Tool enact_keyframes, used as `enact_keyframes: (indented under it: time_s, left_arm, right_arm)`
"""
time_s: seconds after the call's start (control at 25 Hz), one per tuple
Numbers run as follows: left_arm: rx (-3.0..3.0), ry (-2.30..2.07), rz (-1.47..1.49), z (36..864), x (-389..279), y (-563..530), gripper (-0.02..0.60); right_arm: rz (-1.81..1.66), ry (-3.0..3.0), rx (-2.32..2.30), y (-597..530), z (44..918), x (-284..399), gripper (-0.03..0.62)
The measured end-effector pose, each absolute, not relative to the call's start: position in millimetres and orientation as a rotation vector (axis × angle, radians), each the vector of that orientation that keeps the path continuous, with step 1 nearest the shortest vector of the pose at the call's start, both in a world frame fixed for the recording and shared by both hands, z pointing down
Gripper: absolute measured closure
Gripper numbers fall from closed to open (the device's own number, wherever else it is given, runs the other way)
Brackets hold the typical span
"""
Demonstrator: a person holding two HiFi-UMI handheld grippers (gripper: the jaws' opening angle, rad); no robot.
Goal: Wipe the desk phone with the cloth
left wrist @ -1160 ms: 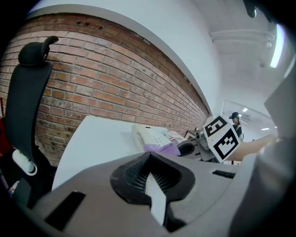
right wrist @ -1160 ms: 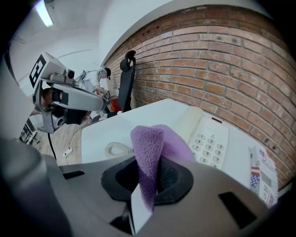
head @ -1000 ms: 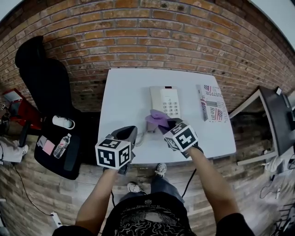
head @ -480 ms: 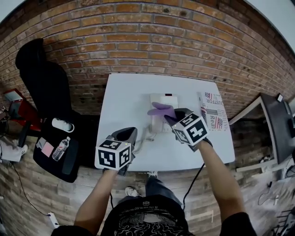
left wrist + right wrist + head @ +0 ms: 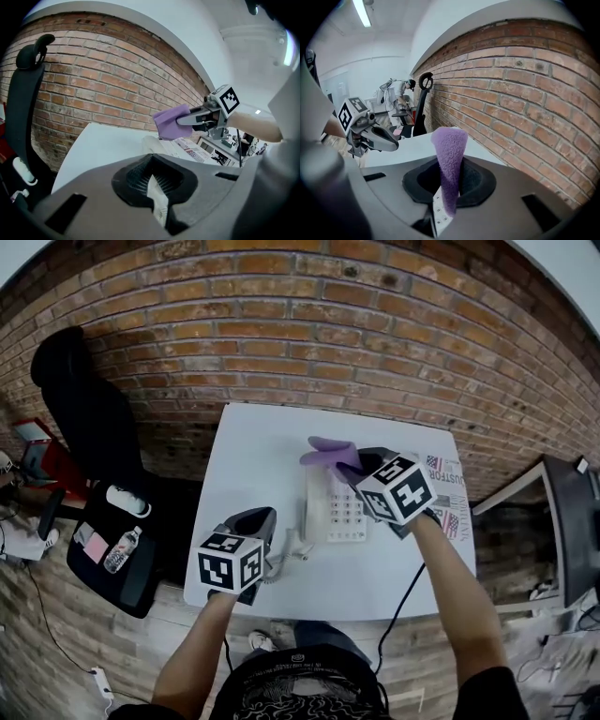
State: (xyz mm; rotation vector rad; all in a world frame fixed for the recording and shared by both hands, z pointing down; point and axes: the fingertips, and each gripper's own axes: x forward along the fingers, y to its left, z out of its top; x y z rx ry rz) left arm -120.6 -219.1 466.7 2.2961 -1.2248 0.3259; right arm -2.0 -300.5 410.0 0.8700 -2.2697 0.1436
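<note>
Cloth (image 5: 328, 452) | pinched in right gripper (image 5: 347, 468) | over desk phone (image 5: 339, 507)

Cloth (image 5: 330, 453) seemingly above desk phone (image 5: 341, 510)

This is an office-style workroom. A desk phone (image 5: 342, 512) sits on a white desk (image 5: 253, 456) beneath the right gripper (image 5: 354, 465) fingers. Beyond them is a brick wall (image 5: 309, 334), and a black office chair (image 5: 94, 427) stands left of the left gripper (image 5: 257, 517) fingers.
</note>
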Motion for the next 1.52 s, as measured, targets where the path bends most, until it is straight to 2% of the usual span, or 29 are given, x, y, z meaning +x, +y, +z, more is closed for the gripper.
enact_keyframes:
  time_s: [0.44,0.8,1.52]
  left_arm:
    - [2.216,-1.244,0.372,484.4,-107.3,-245.6,0.575]
    - [2.093,-1.334,0.375,506.0,-127.6,-258.0,0.575]
    - [2.043,-1.420,0.360,515.8,-121.3,-289.5,0.575]
  right_arm:
    - [0.212,-2.364,0.690,-377.4,426.8,-20.9,0.546]
    - [0.375,-2.394,0.507,-423.1,471.0,-53.2,0.546]
    - [0.567,-2.353,0.144,-408.2,515.1,-77.4,0.546]
